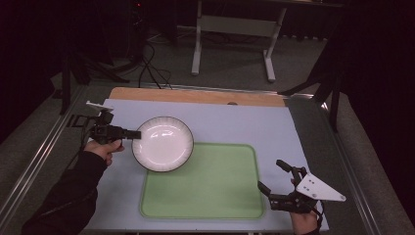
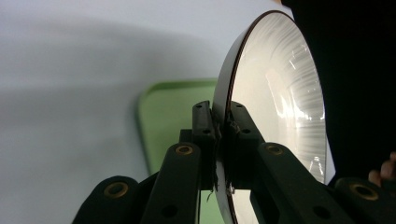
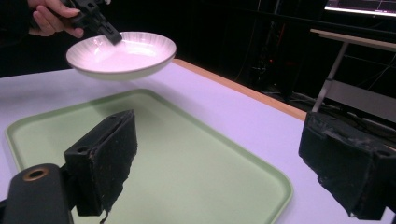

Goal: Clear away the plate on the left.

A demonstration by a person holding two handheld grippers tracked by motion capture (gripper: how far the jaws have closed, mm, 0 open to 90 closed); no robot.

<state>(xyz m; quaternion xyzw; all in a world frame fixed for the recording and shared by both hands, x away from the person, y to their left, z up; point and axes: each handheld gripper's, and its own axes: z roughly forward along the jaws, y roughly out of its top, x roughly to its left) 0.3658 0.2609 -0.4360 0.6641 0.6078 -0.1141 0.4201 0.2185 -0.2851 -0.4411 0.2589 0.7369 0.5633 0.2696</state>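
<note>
My left gripper [image 1: 131,133] has its jaws clamped on the left rim of the white bowl [image 1: 163,143], which hangs in the air above the far left corner of the green tray [image 1: 205,183]. My right gripper [image 1: 275,182] rests at the tray's near right edge, jaws wide apart around nothing. The tray's middle lies bare, and pale surface [image 1: 244,122] runs open beyond it.
</note>
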